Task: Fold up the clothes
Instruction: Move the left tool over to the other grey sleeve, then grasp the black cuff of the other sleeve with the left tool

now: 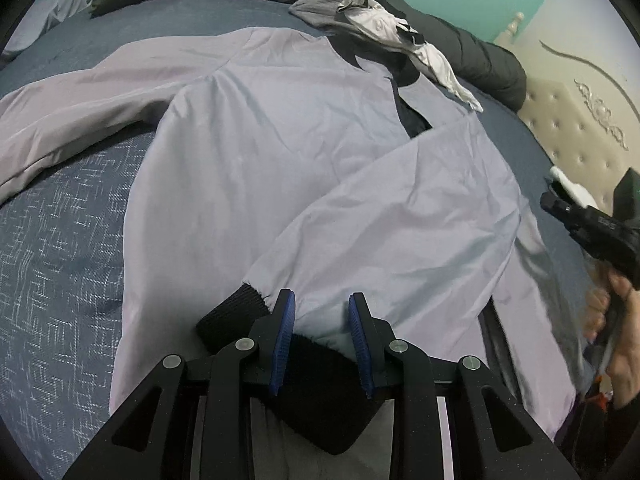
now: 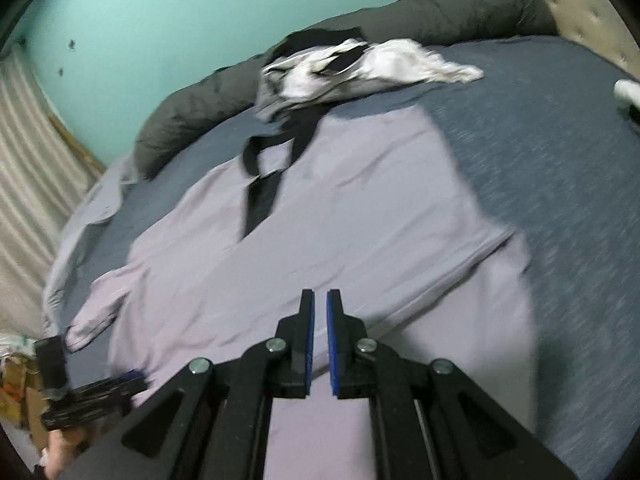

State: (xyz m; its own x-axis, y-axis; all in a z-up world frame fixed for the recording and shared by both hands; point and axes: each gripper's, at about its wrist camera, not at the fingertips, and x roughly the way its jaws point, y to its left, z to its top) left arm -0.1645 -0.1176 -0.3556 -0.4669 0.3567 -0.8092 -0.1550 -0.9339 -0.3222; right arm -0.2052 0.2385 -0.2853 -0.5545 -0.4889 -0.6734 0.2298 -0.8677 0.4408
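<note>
Lavender jacket [image 1: 248, 168] lay flat on the blue bedspread [image 1: 60, 240], ahead of both grippers. One sleeve was folded across the body, its black cuff [image 1: 232, 312] just left of the left gripper [image 1: 322, 308], whose jaws stood apart with nothing pinched. Right gripper [image 2: 320, 300] hovered over the jacket's lower part, pads nearly closed, gripping nothing. Clothes pile [image 2: 340, 68] sat beyond the collar.

Your right-wrist view is blurry, and your left gripper [image 1: 322, 304] hides part of the jacket's black cuff [image 1: 232, 312].
</note>
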